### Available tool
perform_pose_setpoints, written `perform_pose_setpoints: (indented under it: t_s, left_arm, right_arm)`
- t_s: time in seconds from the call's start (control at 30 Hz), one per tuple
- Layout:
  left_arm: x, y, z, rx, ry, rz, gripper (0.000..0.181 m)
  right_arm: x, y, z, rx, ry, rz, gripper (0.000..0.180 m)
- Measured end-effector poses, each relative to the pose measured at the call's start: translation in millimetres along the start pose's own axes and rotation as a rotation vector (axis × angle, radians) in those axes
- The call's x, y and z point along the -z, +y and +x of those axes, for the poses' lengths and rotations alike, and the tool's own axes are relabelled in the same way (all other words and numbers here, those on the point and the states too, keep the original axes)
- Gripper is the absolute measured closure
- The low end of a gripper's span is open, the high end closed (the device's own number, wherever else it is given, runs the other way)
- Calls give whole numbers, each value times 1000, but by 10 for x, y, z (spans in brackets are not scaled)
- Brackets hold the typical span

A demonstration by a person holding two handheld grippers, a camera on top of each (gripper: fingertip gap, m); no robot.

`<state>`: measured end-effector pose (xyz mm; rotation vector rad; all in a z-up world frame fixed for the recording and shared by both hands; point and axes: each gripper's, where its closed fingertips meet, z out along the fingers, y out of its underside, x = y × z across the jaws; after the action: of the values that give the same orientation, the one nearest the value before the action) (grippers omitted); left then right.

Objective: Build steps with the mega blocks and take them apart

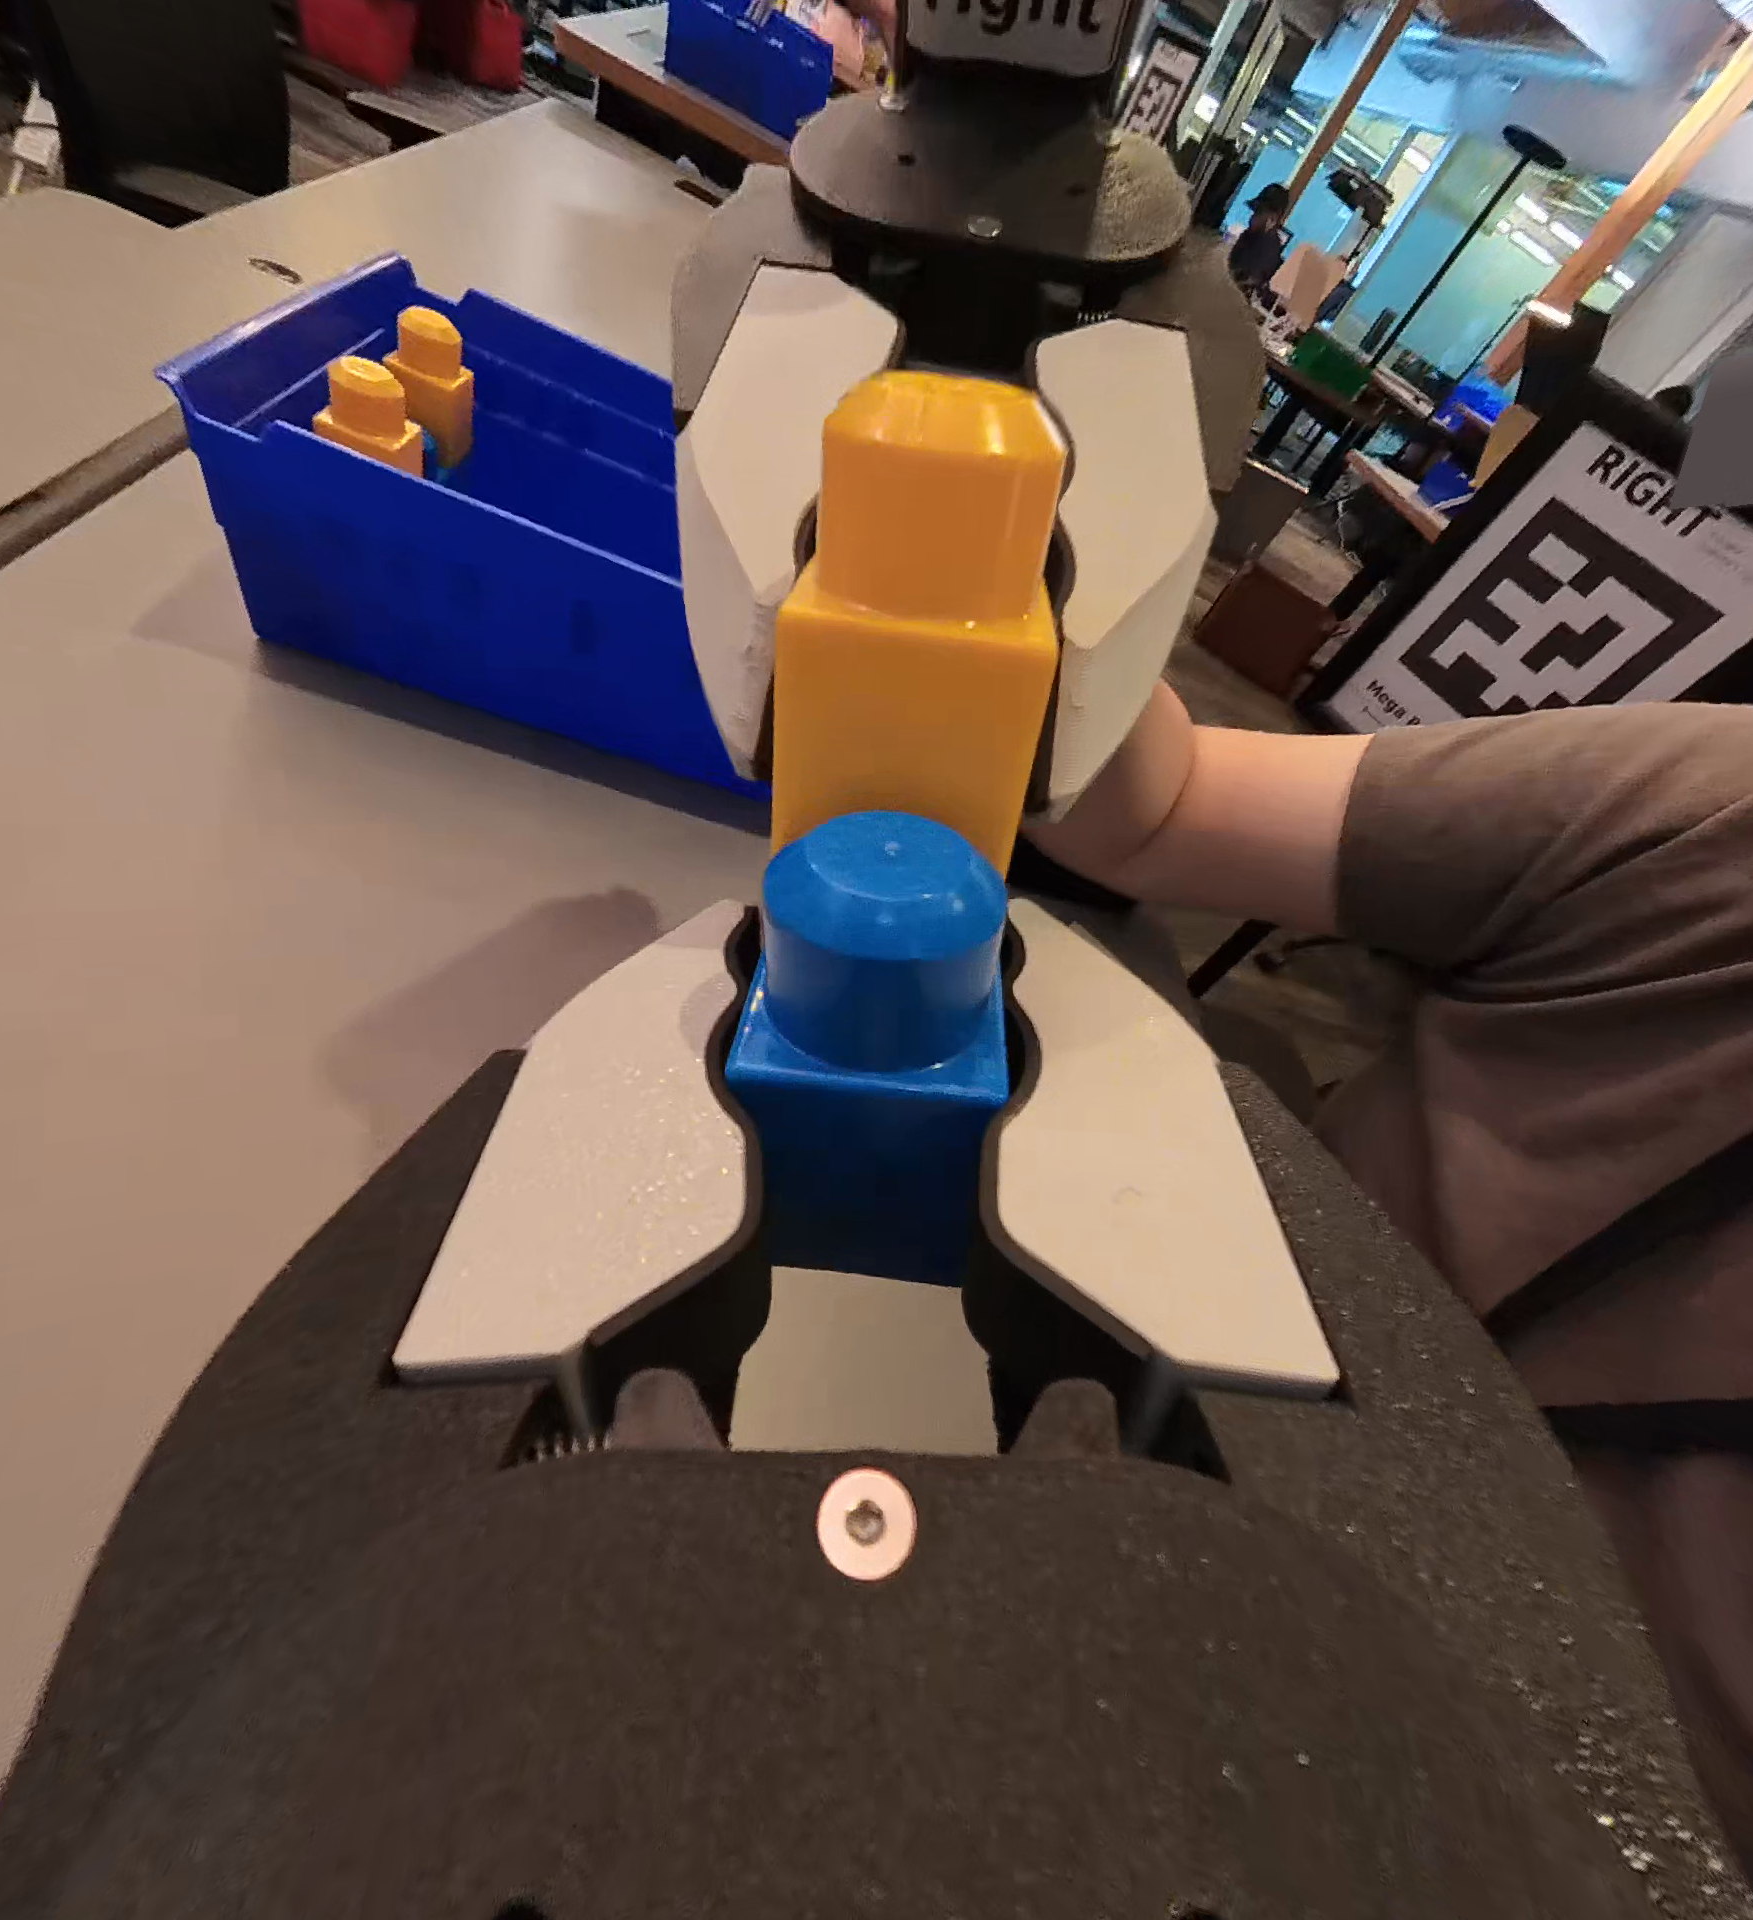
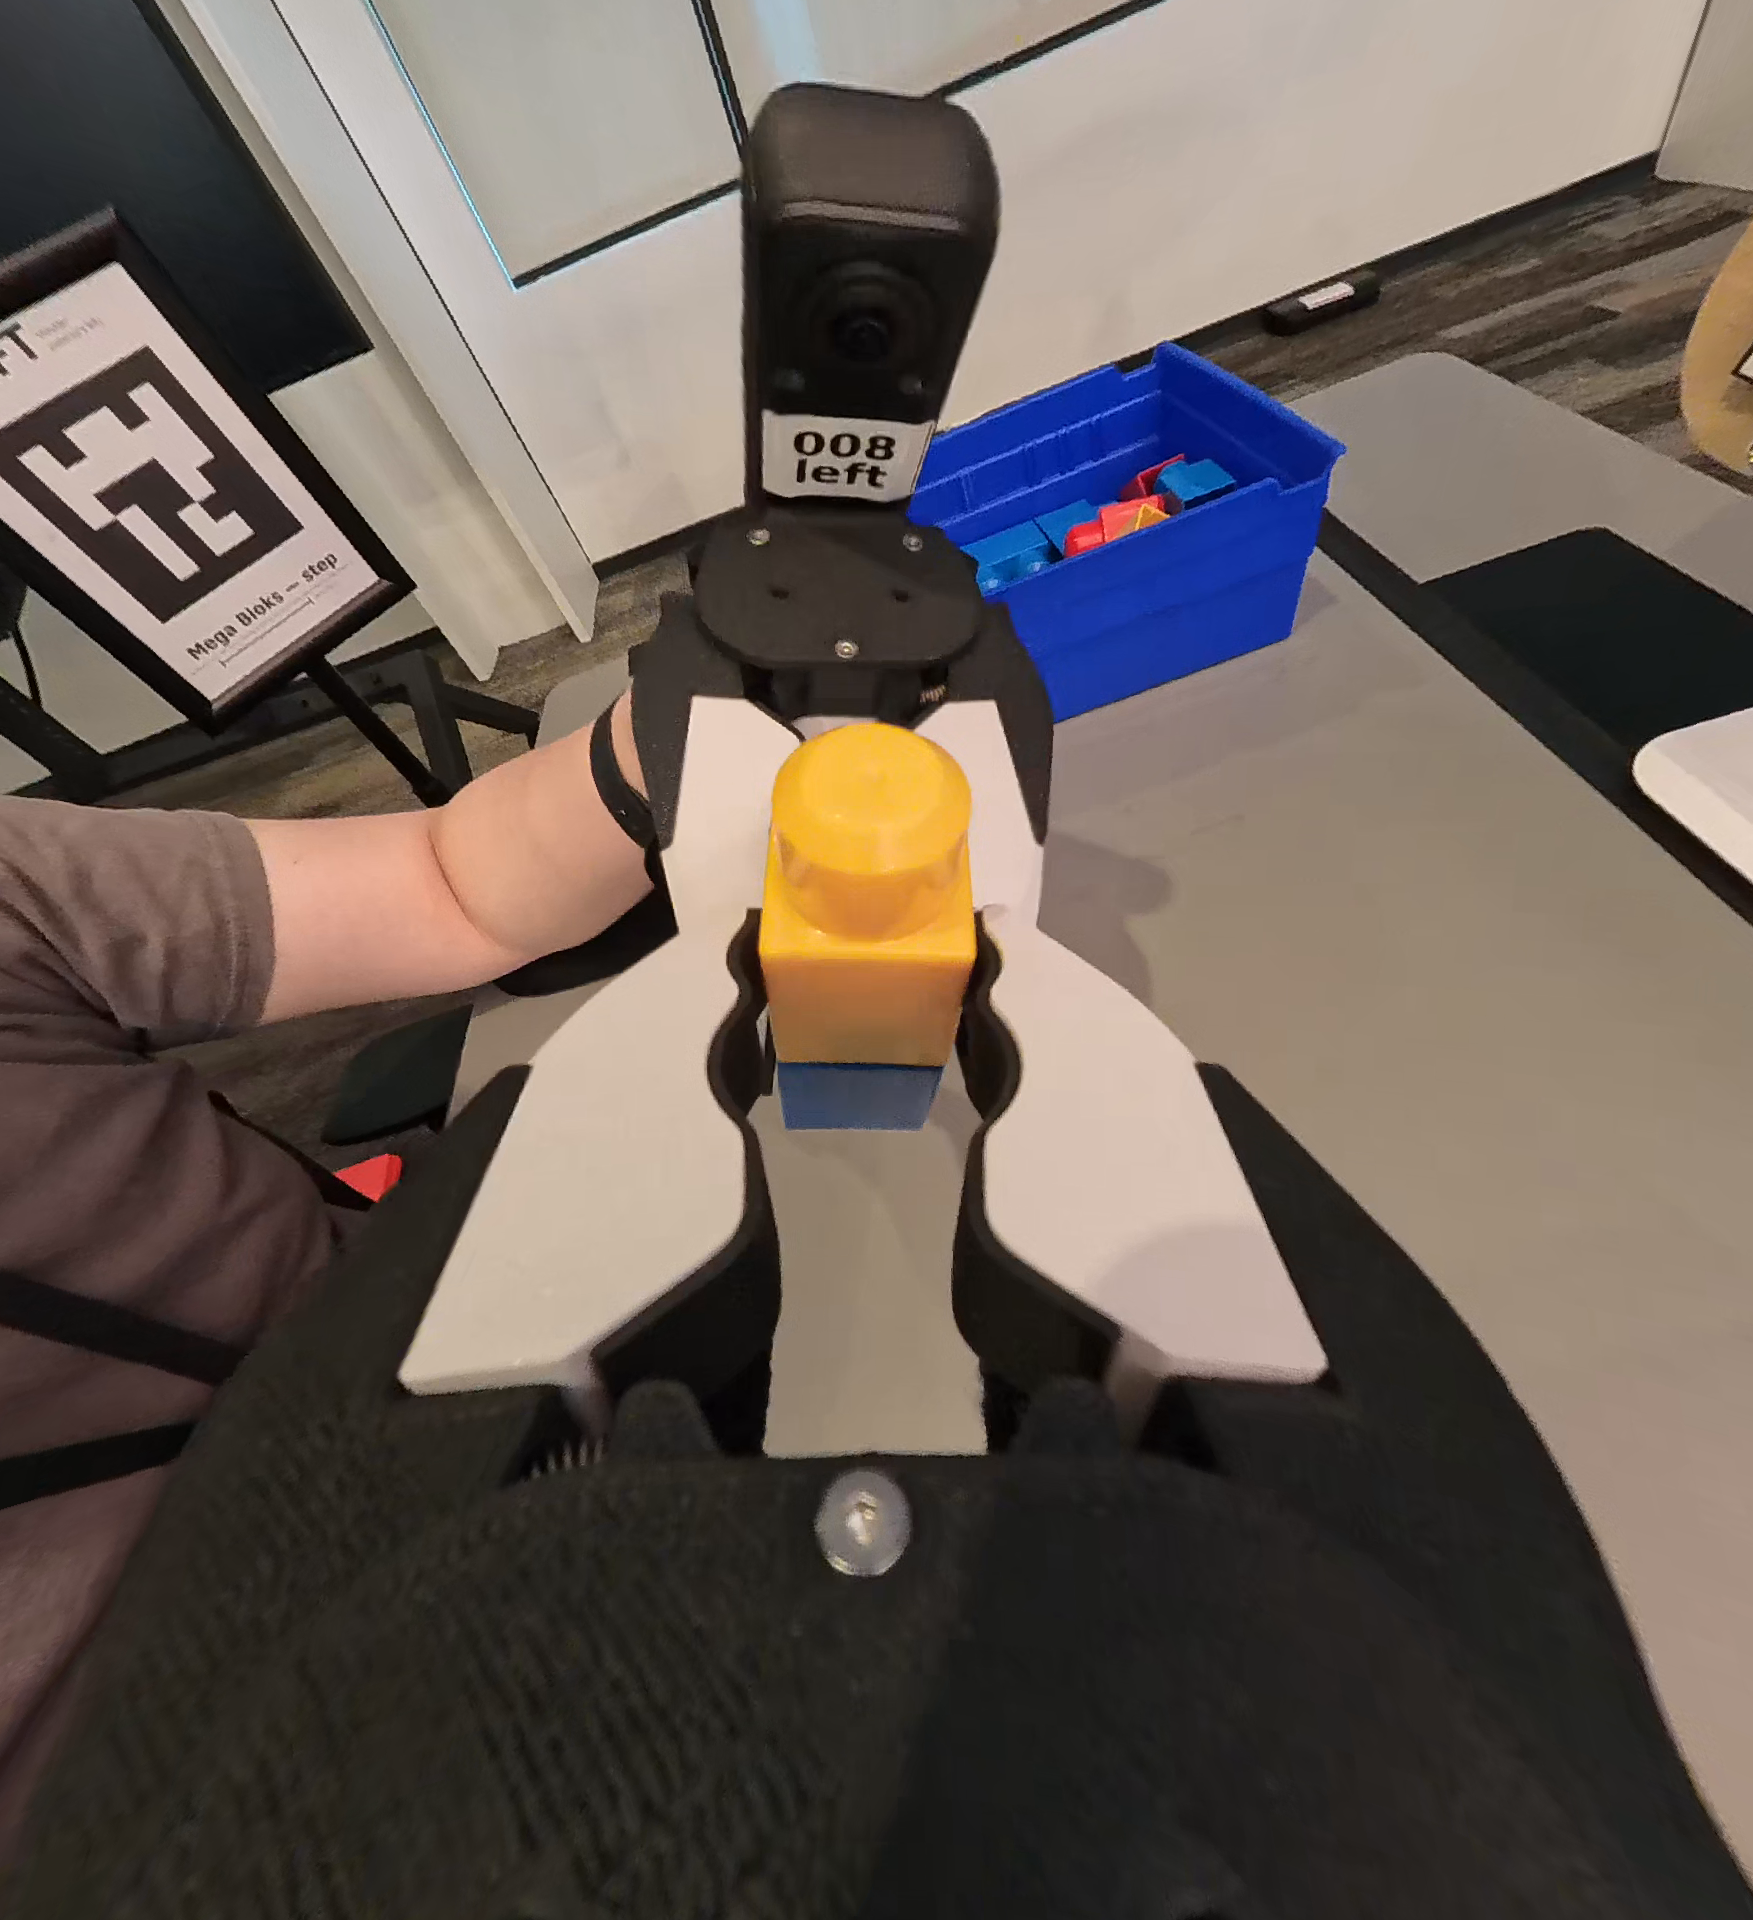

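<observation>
In the left wrist view my left gripper (image 1: pixel 877 935) is shut on a blue block (image 1: pixel 867 1132) with its stud up. Facing it, my right gripper (image 1: pixel 908 727) is shut on a yellow block (image 1: pixel 908 686) that stands just behind the blue stud and higher, like a step. In the right wrist view my right gripper (image 2: pixel 867 966) grips the yellow block (image 2: pixel 867 987). It sits on top of the blue block (image 2: pixel 856 1096). The left gripper (image 2: pixel 856 831) faces it from behind the yellow block. Both are held above the grey table (image 1: pixel 176 935).
A blue bin (image 1: pixel 456 582) on the table at the left holds two yellow blocks (image 1: pixel 373 410). Another blue bin (image 2: pixel 1163 613) at the far right holds several blue and red blocks (image 2: pixel 1121 520). Marker boards (image 2: pixel 134 488) stand beside the table. A person's arms (image 1: pixel 1267 800) hold the grippers. Only a small space, under 4 cm, lies between the two pairs of fingers.
</observation>
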<state>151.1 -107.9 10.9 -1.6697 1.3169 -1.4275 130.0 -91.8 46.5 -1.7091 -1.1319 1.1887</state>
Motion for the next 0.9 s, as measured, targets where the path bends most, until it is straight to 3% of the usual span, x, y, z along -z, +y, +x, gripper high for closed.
perform_pose_setpoints:
  t_s: [0.43,0.9]
  left_arm:
    - [60,-184,100,-25,11,103,140]
    - [59,-198,111,-75,1,98,139]
  right_arm:
    - [36,-175,-76,45,-35,141,142]
    - [45,-177,-96,67,-27,114,143]
